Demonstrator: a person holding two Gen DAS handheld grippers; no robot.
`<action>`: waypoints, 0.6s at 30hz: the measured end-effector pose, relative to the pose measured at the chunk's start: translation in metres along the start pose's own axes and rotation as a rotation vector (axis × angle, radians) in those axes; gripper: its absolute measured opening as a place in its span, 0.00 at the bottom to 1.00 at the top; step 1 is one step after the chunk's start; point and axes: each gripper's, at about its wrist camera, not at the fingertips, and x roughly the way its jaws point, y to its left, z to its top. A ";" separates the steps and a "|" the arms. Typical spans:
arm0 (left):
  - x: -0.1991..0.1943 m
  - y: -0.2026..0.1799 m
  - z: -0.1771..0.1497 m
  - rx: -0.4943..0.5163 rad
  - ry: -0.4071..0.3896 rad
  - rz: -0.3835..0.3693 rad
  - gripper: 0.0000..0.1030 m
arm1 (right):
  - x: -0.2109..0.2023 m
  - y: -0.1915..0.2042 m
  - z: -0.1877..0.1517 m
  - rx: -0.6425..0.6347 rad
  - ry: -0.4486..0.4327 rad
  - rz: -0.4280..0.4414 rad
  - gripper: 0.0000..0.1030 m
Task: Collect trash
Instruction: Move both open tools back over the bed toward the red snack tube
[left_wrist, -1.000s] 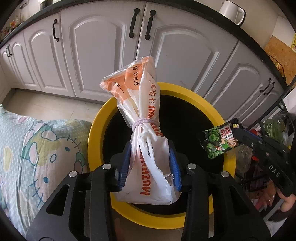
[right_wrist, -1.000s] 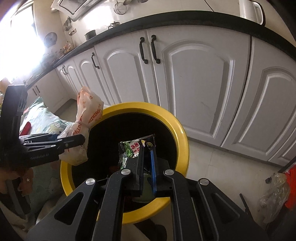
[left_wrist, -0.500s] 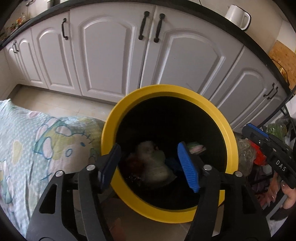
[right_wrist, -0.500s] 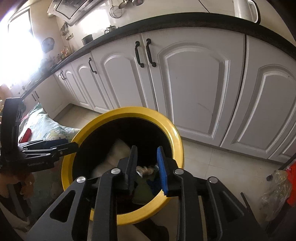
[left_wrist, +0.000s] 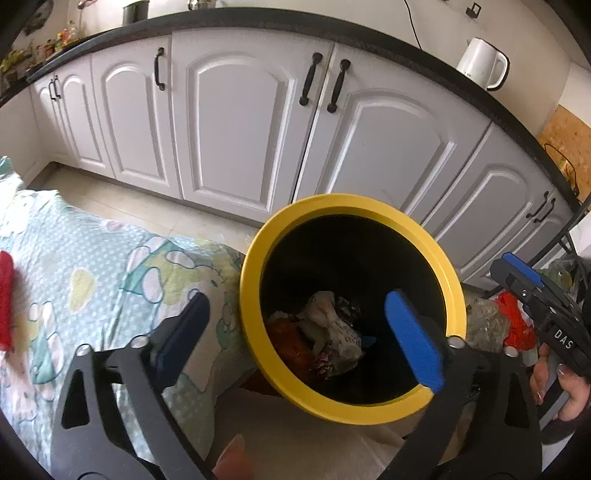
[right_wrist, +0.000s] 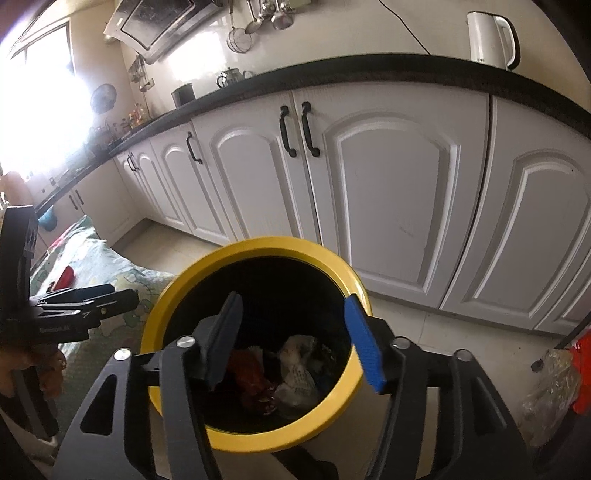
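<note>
A yellow-rimmed black trash bin (left_wrist: 255, 258) (right_wrist: 258, 247) stands on the kitchen floor. Crumpled trash (left_wrist: 325, 332) (right_wrist: 291, 373) lies at its bottom: white bags and red-orange wrappers. My left gripper (left_wrist: 299, 332) is open and empty, above the bin's near left rim. My right gripper (right_wrist: 295, 343) is open and empty, above the bin's opening. The right gripper also shows at the right edge of the left wrist view (left_wrist: 535, 295). The left gripper shows at the left of the right wrist view (right_wrist: 74, 306).
White cabinets (left_wrist: 240, 122) with black handles stand behind the bin. A patterned cloth (left_wrist: 92, 266) with a red item (left_wrist: 5, 295) lies left of the bin. Plastic bags (right_wrist: 554, 387) lie at the right. A white kettle (right_wrist: 491, 33) stands on the counter.
Both grippers opened and let go: the white-orange bag and the green snack packet dropped into the bin. Both grippers then opened wider and drew back a little.
</note>
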 end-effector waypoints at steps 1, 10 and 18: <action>-0.003 0.001 0.001 -0.003 -0.008 0.001 0.89 | -0.002 0.002 0.001 -0.003 -0.009 -0.001 0.61; -0.039 0.009 -0.001 -0.031 -0.086 0.029 0.89 | -0.020 0.017 0.009 -0.020 -0.063 0.013 0.75; -0.067 0.020 -0.008 -0.055 -0.139 0.068 0.89 | -0.030 0.034 0.012 -0.052 -0.089 0.040 0.79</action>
